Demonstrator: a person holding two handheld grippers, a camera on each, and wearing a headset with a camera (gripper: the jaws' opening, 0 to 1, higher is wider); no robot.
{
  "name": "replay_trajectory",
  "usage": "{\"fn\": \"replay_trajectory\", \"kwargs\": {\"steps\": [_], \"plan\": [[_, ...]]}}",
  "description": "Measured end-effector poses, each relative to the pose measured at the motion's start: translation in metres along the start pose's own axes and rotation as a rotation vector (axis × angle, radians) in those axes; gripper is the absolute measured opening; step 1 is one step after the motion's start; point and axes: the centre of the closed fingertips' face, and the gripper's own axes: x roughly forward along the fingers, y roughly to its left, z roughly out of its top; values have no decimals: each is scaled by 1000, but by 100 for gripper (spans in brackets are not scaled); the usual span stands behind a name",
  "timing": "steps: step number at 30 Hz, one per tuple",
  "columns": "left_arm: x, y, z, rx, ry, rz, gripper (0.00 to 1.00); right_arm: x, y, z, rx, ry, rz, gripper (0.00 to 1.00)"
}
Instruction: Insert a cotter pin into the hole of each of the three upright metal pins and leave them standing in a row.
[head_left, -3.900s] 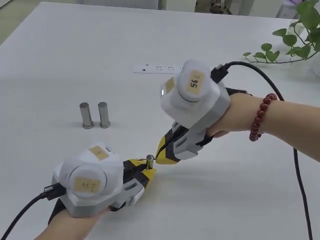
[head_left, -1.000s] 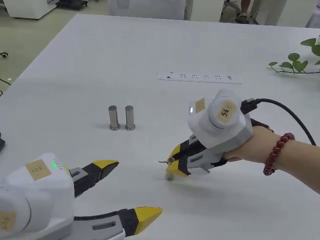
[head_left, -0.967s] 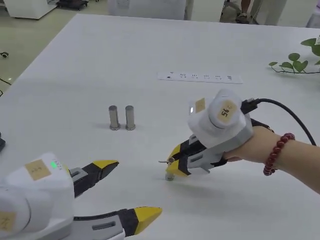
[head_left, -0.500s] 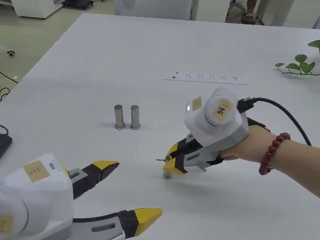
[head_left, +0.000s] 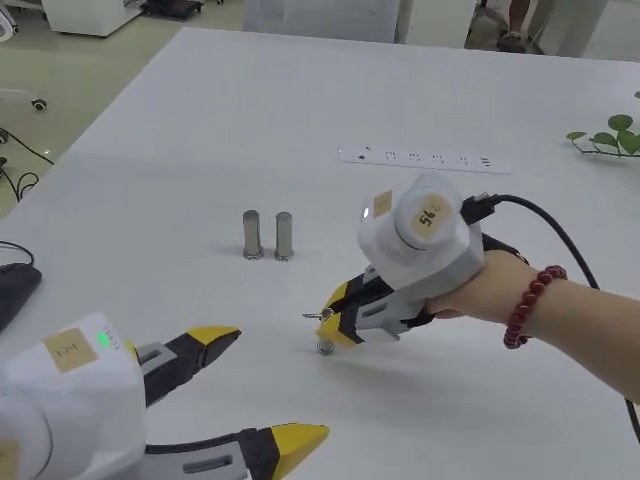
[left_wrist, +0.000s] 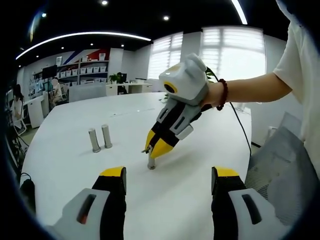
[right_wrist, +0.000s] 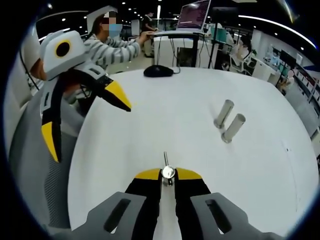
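The metal pin (head_left: 325, 346), a small stiff cylinder that is probably slick and easy to tip, stands on the surface (head_left: 200, 120), clamped near its top by the closed jaws of the right gripper (head_left: 338, 318). The thin cotter pin (head_left: 312, 316), likely light and bendable, pokes out just past those jaw tips. The left gripper (head_left: 275, 385) hangs well apart, its jaws spread and empty. The two other pins (head_left: 268, 235) stand side by side far beyond the right jaws, out of the way.

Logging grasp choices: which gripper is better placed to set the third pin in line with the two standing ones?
Right. The right gripper is shut on the third pin, cotter pin through it, near the two standing pins. The left gripper is open, empty and farther back.
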Motion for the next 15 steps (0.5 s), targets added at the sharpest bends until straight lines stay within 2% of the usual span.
{"fn": "replay_trajectory", "kwargs": {"steps": [15], "plan": [[-1, -3, 0, 2, 4, -2, 68, 1, -2, 0, 25, 4, -9, 11]]}}
